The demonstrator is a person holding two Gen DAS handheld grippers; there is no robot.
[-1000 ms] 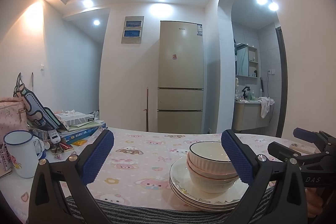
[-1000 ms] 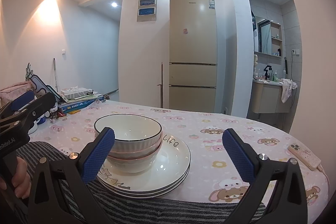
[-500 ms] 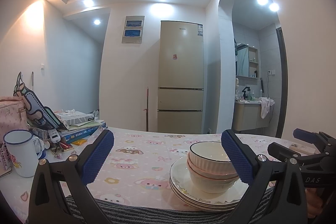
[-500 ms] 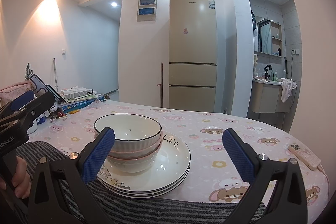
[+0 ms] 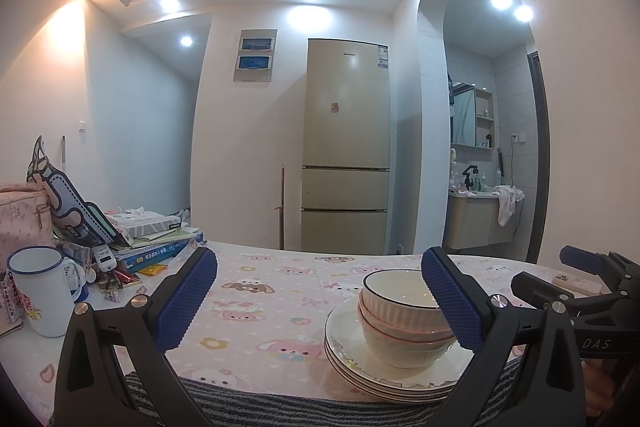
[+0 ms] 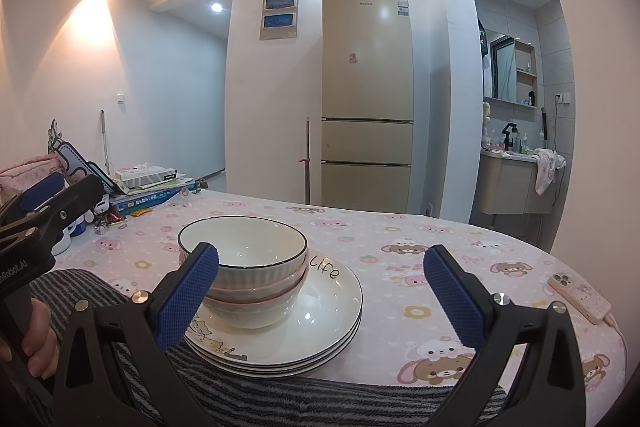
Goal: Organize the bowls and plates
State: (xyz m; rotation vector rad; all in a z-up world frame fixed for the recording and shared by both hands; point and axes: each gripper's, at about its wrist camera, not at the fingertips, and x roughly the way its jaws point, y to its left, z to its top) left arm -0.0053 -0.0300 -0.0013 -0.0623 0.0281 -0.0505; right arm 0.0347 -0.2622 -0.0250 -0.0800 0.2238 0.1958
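Note:
A stack of white and pink bowls (image 6: 244, 259) sits nested on a stack of white plates (image 6: 320, 315) near the table's front edge; the top plate reads "Life". In the left wrist view the bowls (image 5: 400, 319) and plates (image 5: 352, 359) lie to the right. My left gripper (image 5: 320, 303) is open and empty, left of the stack. My right gripper (image 6: 320, 299) is open and empty, with the stack between and just beyond its fingers. Each gripper shows at the edge of the other's view.
The table has a pink cartoon cloth (image 5: 280, 291) and a grey striped mat (image 6: 280, 399) at the front edge. A white mug (image 5: 40, 291), a pink bag and piled books (image 5: 152, 243) stand at the left. A phone (image 6: 580, 297) lies at the right.

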